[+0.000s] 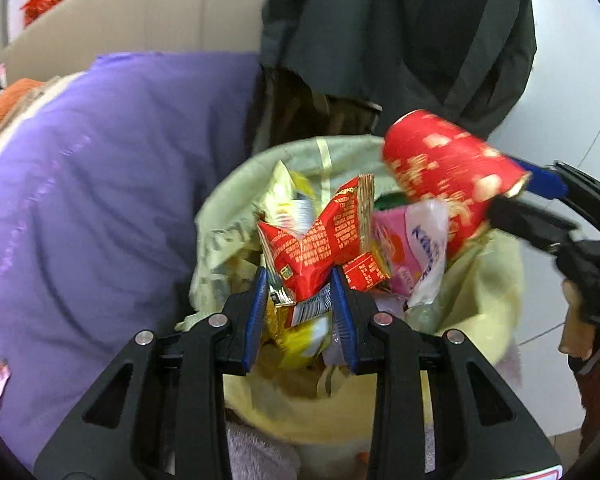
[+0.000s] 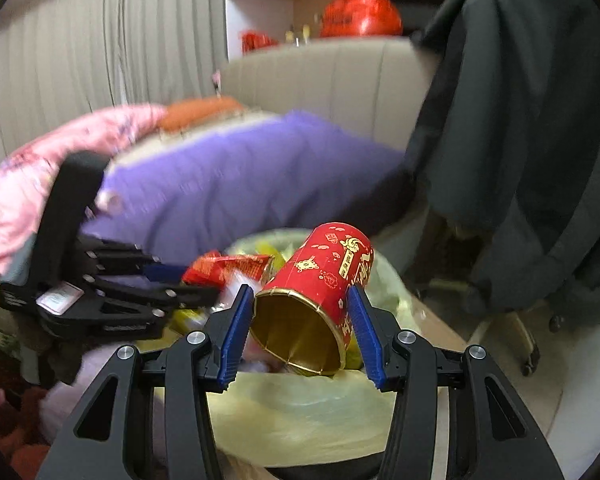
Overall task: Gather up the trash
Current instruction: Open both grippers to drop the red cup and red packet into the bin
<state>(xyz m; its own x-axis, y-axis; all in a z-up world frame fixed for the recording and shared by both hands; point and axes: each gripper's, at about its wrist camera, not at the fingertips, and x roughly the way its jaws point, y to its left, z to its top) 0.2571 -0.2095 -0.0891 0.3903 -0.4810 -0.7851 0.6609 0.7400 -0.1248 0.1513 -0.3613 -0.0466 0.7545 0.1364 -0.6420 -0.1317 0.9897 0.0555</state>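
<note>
Grippers first: our left gripper (image 1: 300, 280) pinches a crumpled red wrapper (image 1: 324, 240) between its blue pads (image 1: 257, 312), with yellow and silver packet scraps caught in the same grip. Our right gripper (image 2: 300, 312) clamps a red paper cup (image 2: 324, 280) across its body, the gold mouth facing the camera and the base pointing away.

Both loads hang right over the bin (image 1: 496, 280), lined with a pale yellow bag and already heaped with packets and a pink-and-white plastic bag (image 1: 424, 248). Beyond it lie a purple quilt (image 1: 112, 184) and a dark coat (image 1: 400, 28) draped over a chair.

We judge the wrapper to be very light, limp and slick; pinched across the bunched middle it holds better than by a loose edge, though scraps may slip free. The cup looks light and thin-walled, so it would dent under a hard squeeze; taking it across the body near the stiffer rolled rim seems safest.
</note>
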